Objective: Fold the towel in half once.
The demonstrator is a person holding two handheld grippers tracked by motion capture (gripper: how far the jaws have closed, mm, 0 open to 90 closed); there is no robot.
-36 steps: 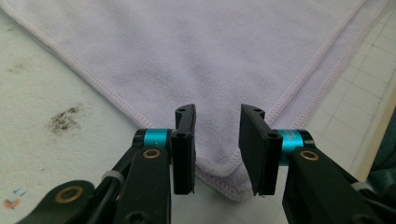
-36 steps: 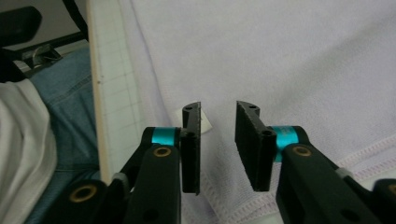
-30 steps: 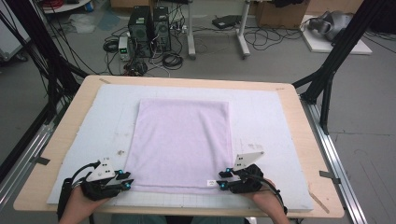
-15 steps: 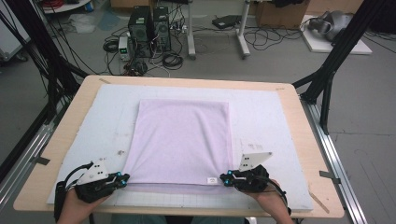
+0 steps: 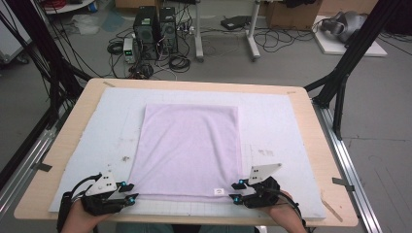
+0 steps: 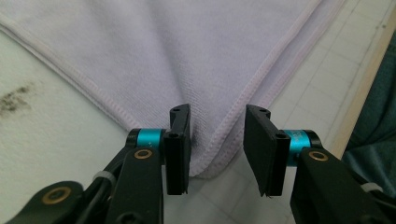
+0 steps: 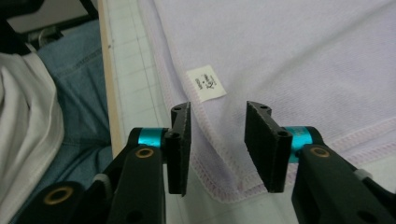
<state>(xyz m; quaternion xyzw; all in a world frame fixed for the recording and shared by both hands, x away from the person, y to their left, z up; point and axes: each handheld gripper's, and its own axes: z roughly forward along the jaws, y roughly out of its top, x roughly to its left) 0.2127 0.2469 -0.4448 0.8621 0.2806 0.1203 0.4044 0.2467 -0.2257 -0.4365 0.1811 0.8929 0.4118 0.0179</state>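
- Both grippers have drawn back toward the person's edge of the table since the earlier frames, each now at a near corner of the towel.
- Left gripper (image 5: pixel 129 192): jaws spread; in the left gripper view, the near-left towel corner lies flat between them, ungripped.
- Lilac towel (image 5: pixel 189 148): spread flat on the pale grid mat (image 5: pixel 286 126), centred on the wooden table (image 5: pixel 325 145).
- White label (image 7: pixel 206 83): sewn at the near hem, just beyond the right jaws.
- Right gripper (image 5: pixel 236 191): jaws spread, straddling the near-right corner hem; nothing pinched.
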